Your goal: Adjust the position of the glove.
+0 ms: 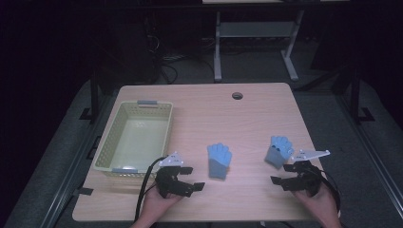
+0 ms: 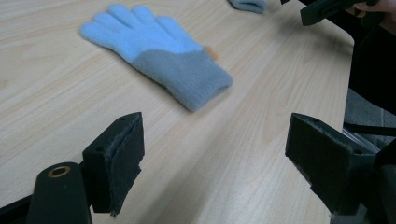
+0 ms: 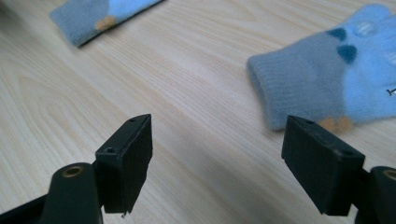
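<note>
Grippers: left gripper (image 1: 190,177) and right gripper (image 1: 281,174) wide open, empty, low in frame | gloves: left glove (image 1: 219,160) centre, right glove (image 1: 278,151) right | basket (image 1: 110,142) upper left | risk: jaws pinch only thin knit, glove could slip.

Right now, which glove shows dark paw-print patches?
The right glove, lying by the right gripper: it shows dark blue pad marks on its palm. The middle glove, ahead of the left gripper, shows plain blue knit.
</note>
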Demonstrator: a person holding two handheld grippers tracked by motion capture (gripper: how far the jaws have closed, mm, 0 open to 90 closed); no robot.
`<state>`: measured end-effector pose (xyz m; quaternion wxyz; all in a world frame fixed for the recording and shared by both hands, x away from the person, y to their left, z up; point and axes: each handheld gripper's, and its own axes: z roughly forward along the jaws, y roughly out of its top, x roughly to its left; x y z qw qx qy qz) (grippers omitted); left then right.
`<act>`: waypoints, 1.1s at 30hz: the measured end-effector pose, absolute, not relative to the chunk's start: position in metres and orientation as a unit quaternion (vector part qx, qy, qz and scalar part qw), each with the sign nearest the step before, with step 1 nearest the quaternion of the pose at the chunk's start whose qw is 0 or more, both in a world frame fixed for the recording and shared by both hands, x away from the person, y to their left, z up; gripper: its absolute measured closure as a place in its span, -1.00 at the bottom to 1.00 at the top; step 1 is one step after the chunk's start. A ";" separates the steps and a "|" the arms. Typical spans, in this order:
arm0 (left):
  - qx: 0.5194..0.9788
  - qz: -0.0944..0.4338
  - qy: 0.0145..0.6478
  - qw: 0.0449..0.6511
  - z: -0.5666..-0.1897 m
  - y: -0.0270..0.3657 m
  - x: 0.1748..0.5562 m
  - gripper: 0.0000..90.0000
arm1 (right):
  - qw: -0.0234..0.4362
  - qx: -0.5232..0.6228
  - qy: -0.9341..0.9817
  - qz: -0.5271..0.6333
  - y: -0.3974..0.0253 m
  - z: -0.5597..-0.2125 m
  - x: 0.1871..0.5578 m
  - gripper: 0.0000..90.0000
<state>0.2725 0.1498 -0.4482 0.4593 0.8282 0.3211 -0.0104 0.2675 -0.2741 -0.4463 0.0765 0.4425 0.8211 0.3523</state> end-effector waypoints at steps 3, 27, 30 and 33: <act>0.827 -0.009 0.322 0.460 -0.447 0.151 0.273 -0.58 | 0.076 0.448 0.819 0.350 -0.274 -0.446 0.267 -0.46; 0.824 0.001 0.316 0.470 -0.443 0.154 0.270 -0.58 | 0.083 0.482 0.821 0.294 -0.255 -0.426 0.299 -0.30; 0.824 0.001 0.317 0.470 -0.443 0.154 0.270 -0.58 | 0.089 0.485 0.821 0.288 -0.257 -0.424 0.309 -0.28; 0.821 0.004 0.318 0.473 -0.442 0.155 0.269 -0.57 | 0.088 0.496 0.817 0.281 -0.261 -0.422 0.318 -0.25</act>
